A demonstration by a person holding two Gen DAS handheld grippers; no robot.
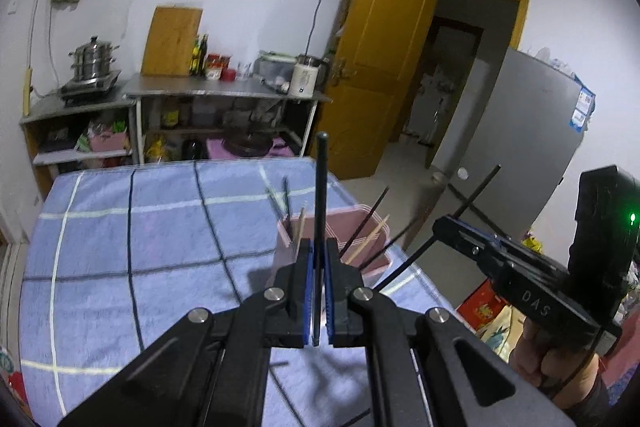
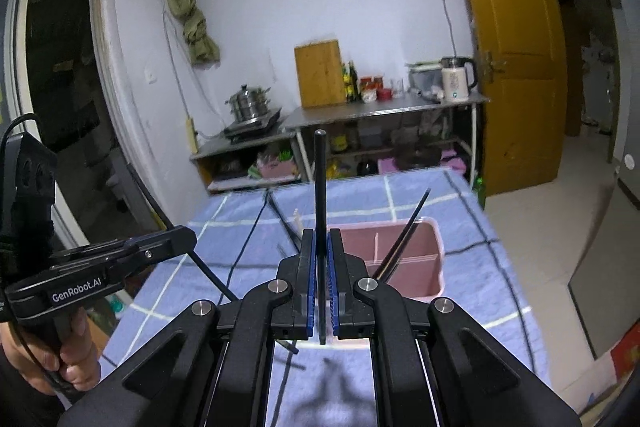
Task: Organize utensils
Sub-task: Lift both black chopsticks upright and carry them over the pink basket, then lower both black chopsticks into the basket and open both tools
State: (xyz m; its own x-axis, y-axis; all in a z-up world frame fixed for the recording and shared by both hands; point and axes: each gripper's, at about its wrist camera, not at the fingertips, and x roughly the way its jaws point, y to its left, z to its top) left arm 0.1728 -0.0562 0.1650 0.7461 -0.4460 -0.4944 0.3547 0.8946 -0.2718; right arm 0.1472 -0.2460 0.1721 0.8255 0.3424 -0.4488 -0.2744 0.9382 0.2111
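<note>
Left wrist view: left tongs (image 1: 319, 291) and right tongs (image 2: 322, 287) each clamped on an upright black chopstick (image 1: 321, 203).

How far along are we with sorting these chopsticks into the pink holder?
Partly done. The pink holder on the checked cloth already has several dark and pale chopsticks standing in it. In hand: the left gripper and the right gripper each clamp one black chopstick upright, neither in the holder yet. Left: at least one dark stick lies on the cloth.
</note>
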